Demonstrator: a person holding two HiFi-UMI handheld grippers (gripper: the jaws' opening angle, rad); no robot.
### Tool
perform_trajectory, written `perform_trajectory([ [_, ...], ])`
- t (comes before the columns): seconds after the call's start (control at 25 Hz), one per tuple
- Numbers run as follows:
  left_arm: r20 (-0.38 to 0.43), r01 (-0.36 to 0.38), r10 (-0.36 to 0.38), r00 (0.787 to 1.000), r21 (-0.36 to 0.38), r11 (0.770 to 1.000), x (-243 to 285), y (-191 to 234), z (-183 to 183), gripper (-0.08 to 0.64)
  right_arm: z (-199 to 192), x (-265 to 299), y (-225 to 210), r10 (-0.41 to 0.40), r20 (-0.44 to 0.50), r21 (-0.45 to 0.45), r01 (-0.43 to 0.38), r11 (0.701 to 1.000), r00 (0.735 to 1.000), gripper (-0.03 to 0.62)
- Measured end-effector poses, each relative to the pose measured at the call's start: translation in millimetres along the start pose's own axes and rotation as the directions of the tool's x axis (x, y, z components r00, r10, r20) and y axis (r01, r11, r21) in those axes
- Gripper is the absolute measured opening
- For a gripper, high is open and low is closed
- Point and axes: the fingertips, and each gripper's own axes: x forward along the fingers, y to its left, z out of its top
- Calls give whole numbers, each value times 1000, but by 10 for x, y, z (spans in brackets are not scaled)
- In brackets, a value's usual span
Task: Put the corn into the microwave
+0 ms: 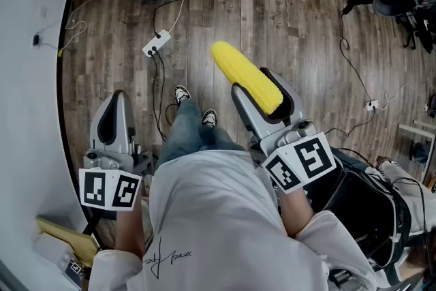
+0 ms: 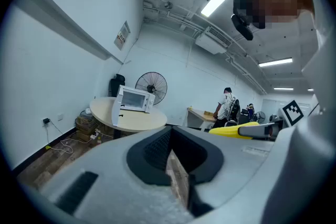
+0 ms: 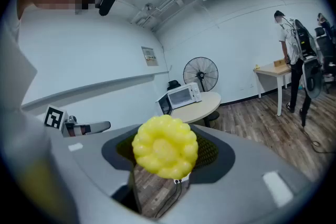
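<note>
Pale curved wall (image 1: 27,112) runs down the left edge. Brown wood-plank floor (image 1: 272,3) throughout, with cables trailing over it. Round beige table (image 2: 131,119) well ahead by the wall. On it stands a white microwave oven (image 2: 134,99), door hanging open. A black standing fan (image 2: 151,86) is just behind.

Left gripper (image 1: 116,102): grey, jaws drawn together to a thin slit. Nothing between them, only floor showing through.

White power strip (image 1: 155,44) lies on the planks ahead of the wearer's feet.

Right gripper (image 1: 255,88): jaws clamped on the yellow corn cob (image 1: 231,61). The cob is held mid-air over the floor, tip jutting past the jaws. It is well apart from the microwave.

Far right: a light desk (image 3: 273,68) with a standing person (image 3: 287,39) beside it. Long strip lights on the ceiling.
</note>
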Motion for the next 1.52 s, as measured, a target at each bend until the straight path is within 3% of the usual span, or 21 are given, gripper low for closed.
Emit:
perform_trajectory([
  [0.32,-5,41,-41,999,-34,999,-267,-133,-172,-9,-115,-107,270,24,39,22,-25,999,999,259],
  [0.72,30,98,-97,995,-18,995,-147,-308,-41,-9,143,-122,327,65,106,34,-69,997,992,259],
  [1.04,28,150,-150,988,-9,989,377,-275,120,-9,428,200,130,60,145,38,-66,997,988,259],
  [1.52,0,172,-172,985,1,985,1313,246,602,-9,879,1206,-103,44,141,54,-52,997,989,259],
])
